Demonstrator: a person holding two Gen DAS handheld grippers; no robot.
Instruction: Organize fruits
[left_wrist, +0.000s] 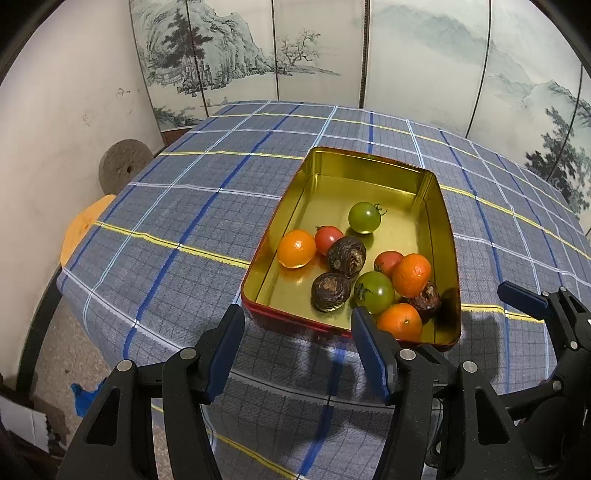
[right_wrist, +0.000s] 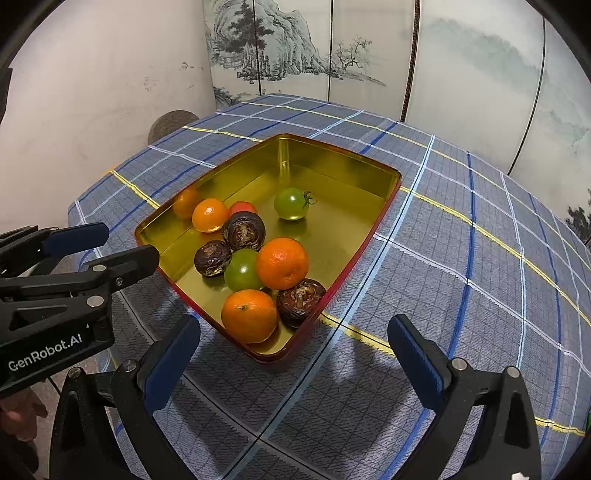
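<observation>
The fruits lay together in a gold-lined tin (left_wrist: 369, 162) with a red outer rim, set on the counter (left_wrist: 184, 221) under a blue checked cloth. Three oranges sat among them: one (left_wrist: 296, 248) toward the tin's left wall, one (left_wrist: 412, 275) nearer the right wall, and one (left_wrist: 400, 320) close to the near corner. A green tomato (left_wrist: 364, 217) rested apart from the rest, farther back on bare metal, while a second green tomato (left_wrist: 373, 291) was wedged in the cluster. Two red tomatoes (left_wrist: 328, 238) (left_wrist: 387, 261) showed partly behind the others. Three dark, wrinkled brown fruits (left_wrist: 347, 256) (left_wrist: 330, 291) (left_wrist: 426, 298) were mixed in, the last pressed near the right wall.

The left tongs (left_wrist: 295, 350) hovered just before the tin's near edge, spread, with nothing between the blue pads. The right tongs (right_wrist: 295, 354) hung beside them over the cloth, spread wide and empty too. Behind the counter stood a folding screen (left_wrist: 295, 48) painted with misty mountains and pines, and a round stone disc (left_wrist: 123, 164) leaned at the white wall.
</observation>
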